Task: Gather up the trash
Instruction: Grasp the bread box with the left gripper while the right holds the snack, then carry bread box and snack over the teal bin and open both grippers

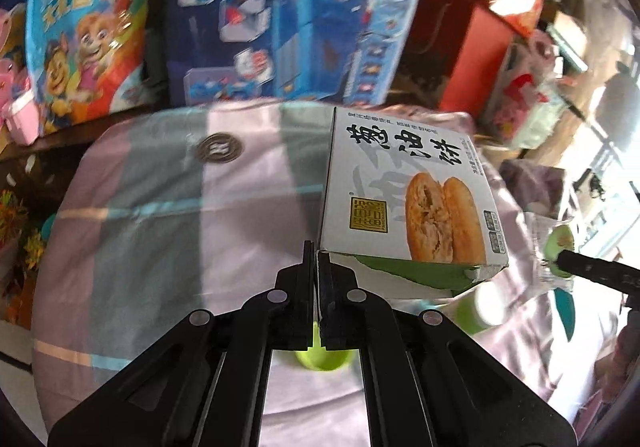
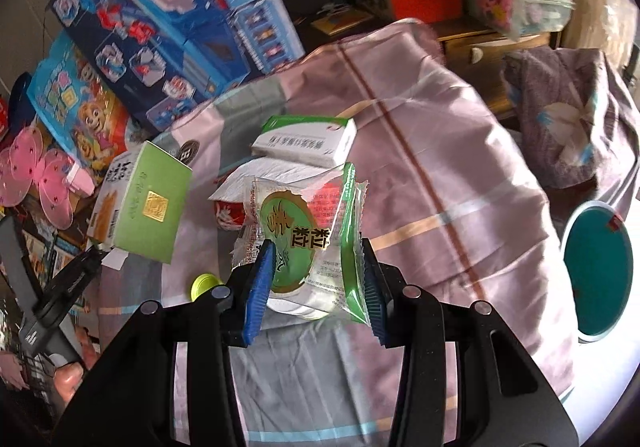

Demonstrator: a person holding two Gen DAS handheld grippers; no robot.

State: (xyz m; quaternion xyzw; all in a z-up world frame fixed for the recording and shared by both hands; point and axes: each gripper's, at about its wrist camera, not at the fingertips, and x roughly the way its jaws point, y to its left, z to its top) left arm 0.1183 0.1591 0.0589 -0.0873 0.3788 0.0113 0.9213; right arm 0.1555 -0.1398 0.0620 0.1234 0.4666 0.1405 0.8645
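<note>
My left gripper [image 1: 318, 259] is shut on a torn flap at the corner of a white pastry box [image 1: 408, 191] with a green side. The box hangs tilted above the striped cloth [image 1: 160, 227]. The right wrist view shows the same box [image 2: 148, 203] at the left, lifted off the cloth. My right gripper [image 2: 318, 267] is shut on a clear and green snack wrapper [image 2: 304, 223], its blue pads pressing both sides. A white and green medicine box [image 2: 308, 141], a red and white packet [image 2: 232, 207] and a lime bottle cap [image 2: 205, 283] lie on the cloth beyond the wrapper.
Big toy boxes [image 1: 280, 15] and a cartoon bag [image 1: 84, 39] stand along the cloth's far edge. A red box [image 1: 480, 27] is at the back right. A round teal bin [image 2: 596, 271] with a white rim sits low at the right. A grey blanket [image 2: 560, 107] lies behind it.
</note>
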